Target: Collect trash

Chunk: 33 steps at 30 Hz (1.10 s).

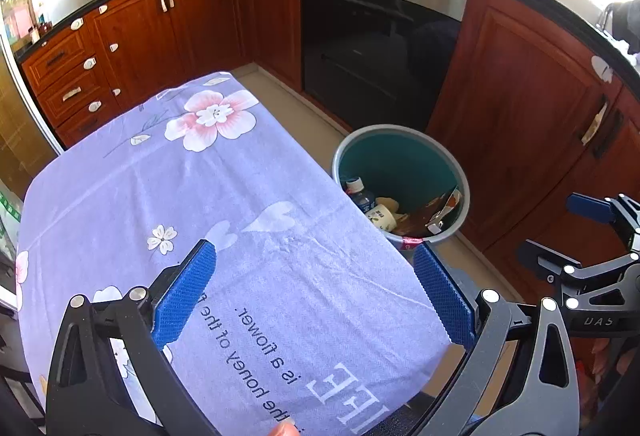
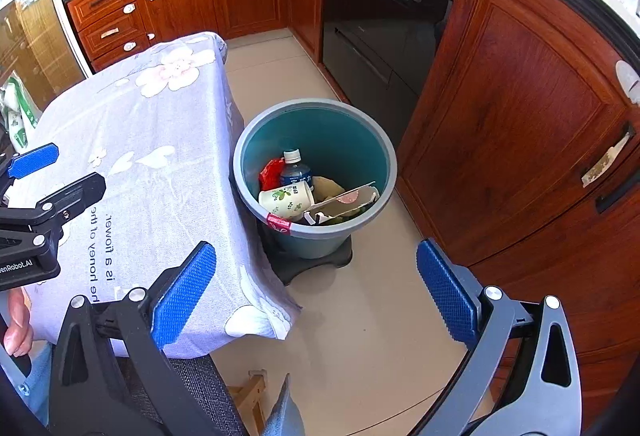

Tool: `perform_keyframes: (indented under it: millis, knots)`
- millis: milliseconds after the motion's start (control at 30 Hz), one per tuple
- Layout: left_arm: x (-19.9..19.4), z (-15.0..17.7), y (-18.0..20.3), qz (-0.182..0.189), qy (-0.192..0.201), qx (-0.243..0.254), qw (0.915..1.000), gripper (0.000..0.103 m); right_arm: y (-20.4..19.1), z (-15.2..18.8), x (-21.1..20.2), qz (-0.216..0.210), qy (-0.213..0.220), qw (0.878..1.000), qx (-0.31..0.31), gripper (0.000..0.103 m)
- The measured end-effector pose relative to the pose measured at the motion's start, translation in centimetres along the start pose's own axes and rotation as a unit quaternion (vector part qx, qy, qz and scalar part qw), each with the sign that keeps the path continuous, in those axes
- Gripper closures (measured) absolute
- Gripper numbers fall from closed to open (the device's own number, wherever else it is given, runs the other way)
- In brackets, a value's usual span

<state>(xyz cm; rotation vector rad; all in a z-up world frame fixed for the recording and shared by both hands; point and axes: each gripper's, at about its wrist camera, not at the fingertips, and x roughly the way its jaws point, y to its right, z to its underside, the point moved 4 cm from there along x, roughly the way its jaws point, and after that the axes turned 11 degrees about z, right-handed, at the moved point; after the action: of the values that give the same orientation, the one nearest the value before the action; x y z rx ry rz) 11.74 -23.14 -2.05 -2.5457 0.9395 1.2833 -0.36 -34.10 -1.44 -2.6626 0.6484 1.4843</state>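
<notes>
Red-brown kitchen cabinets point(image 2: 520, 123) and a dark built-in oven point(image 2: 380, 15) curve round a pale tiled floor point(image 2: 360, 316), with a table under a lilac flowered cloth point(image 1: 180, 195) standing in the middle; the cloth top shows no loose litter in either view, so the collecting looks close to done; the trash bin point(image 2: 384, 159), blue-green with a grey rim, stands on the floor just beside the table's right edge, ahead and slightly left of the right gripper point(image 2: 316, 276) and well to the right of the left gripper point(image 1: 316, 276), so the right one is the nearer; inside it lie a water bottle point(image 2: 295, 169) leaning neck-up, a paper cup point(image 2: 286, 199) printed with green leaves on its side, a red wrapper point(image 2: 271, 171) against the near-left wall, and a torn piece of carton point(image 2: 344, 201) running slantwise toward the right rim; both grippers have their blue pads spread wide and carry nothing; the left hangs over the cloth's near corner, the right over bare floor; anything more would go down into the bin's open mouth from above.
</notes>
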Motion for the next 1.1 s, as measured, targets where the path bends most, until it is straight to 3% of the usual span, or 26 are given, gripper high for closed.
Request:
perform_keyframes:
  millis: [1100]
  knots:
    - [0.89, 0.18, -0.73, -0.004, -0.01, -0.014, 0.9998, 0.004, -0.56, -0.22, 0.9, -0.007, -0.013, 1.0, -0.003, 0.007]
